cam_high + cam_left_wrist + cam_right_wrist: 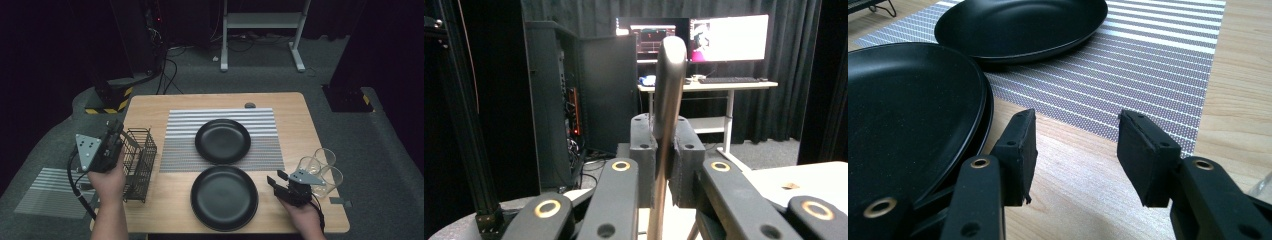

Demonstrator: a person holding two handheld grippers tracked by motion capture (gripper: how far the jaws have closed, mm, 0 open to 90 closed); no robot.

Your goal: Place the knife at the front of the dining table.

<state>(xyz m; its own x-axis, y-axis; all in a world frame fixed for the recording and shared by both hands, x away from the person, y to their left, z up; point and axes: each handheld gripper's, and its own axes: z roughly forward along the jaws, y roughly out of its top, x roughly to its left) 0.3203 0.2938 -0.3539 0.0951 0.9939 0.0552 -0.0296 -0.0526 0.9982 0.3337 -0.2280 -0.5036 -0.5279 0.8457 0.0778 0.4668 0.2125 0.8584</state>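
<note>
Your left claw (663,172) grips a utensil handle (667,100) beside the wire rack (140,161). Right claw (1075,155) open, empty, w/ near plate (903,120) just left; glasses (320,167) behind.

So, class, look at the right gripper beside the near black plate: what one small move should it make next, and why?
Probably a short slide toward the near plate, so that its rim comes between the pads. The right gripper sits low over the table, jaws open on nothing, with the rim just beside one jaw. The left gripper is busy, shut on a dark handle.
</note>
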